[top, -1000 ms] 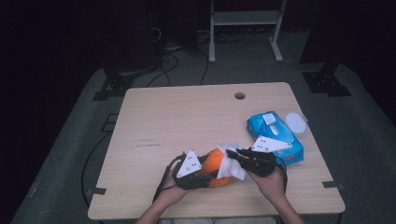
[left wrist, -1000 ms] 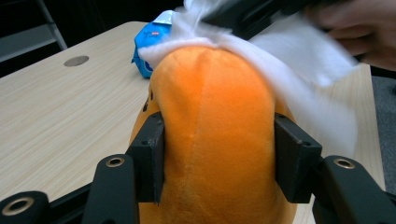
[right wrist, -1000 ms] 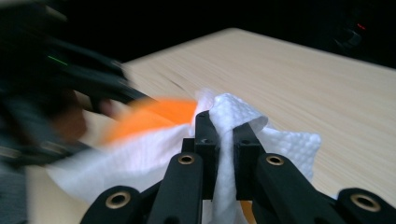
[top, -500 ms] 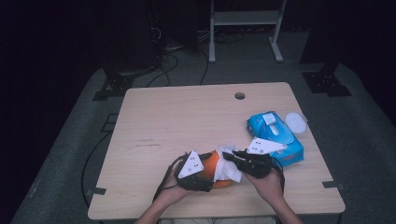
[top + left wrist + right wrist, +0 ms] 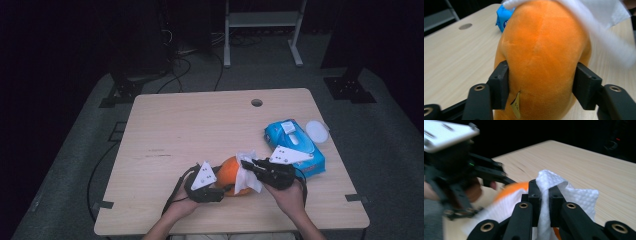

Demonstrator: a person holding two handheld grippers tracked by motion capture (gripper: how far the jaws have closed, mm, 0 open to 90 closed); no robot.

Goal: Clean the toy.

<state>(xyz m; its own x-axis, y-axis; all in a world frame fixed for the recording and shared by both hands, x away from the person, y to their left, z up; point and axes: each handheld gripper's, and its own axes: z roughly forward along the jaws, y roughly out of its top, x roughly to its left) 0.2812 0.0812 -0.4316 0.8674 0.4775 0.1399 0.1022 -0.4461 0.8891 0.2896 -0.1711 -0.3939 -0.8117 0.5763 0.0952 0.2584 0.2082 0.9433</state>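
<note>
Near the front edge of the pale wooden surface [image 5: 200, 125], a little right of centre, sits a round orange plush toy [image 5: 541, 50]. The left gripper [image 5: 540, 86] has been closing its fingers [image 5: 500, 82] just now, and they press into the toy's two sides. The right gripper [image 5: 544, 195], just right of the toy, has its fingers pinched tight on a white paper tissue [image 5: 576, 195] draped over the toy's top. Farther right lies a blue pack of wipes [image 5: 295, 145], with a small white round lid [image 5: 317, 131] beside it.
</note>
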